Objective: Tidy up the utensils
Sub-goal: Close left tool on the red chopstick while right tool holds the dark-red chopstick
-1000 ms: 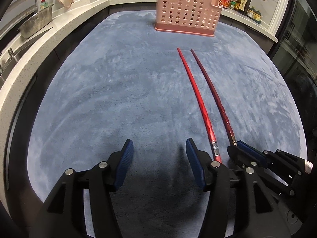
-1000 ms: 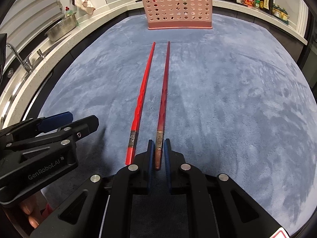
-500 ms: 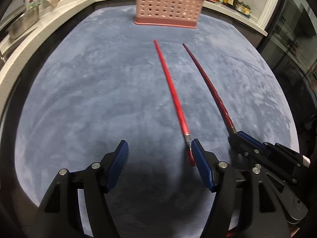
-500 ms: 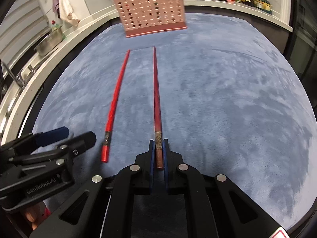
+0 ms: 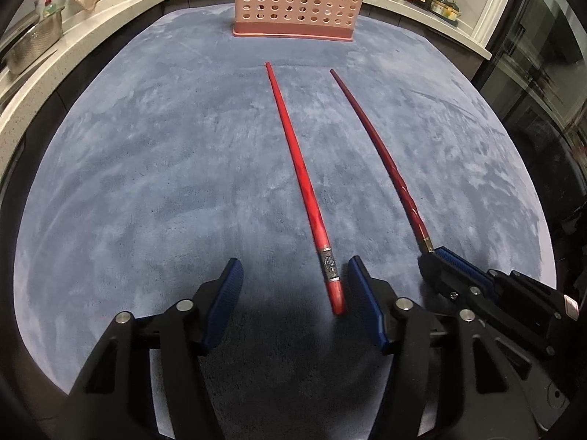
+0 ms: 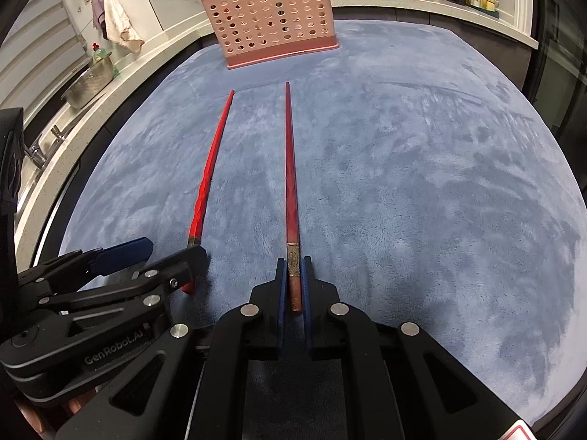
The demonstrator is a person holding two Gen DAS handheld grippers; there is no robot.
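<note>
Step in hand, as judged: both chopsticks are being picked up for the basket.

Left gripper (image 5: 293,289): spread wide, nothing gripped. The brighter red chopstick (image 5: 299,179) lies on the blue mat (image 5: 146,183), and its banded butt end is already between the fingers, just inside the right-hand pad (image 5: 365,304); contact cannot be confirmed. The tip points straight ahead toward the basket.

Next move for this side, likely: the fingers are to be closed on the butt end. The stick sits off-centre, so a nudge sideways is to be expected as the pads meet.

Right gripper (image 6: 293,282): pressed together, pinching the darker chopstick (image 6: 290,168) by its butt end, the metal band just ahead of the pads. The shaft runs forward along the fingers; whether the tip is off the mat cannot be told.

Far ahead of both grippers, a pink perforated basket (image 6: 271,25) stands at the mat's far edge. Red chopstick ends and a green-handled item are seen poking above its rim; the rest of the contents is hidden behind the wall.
</note>
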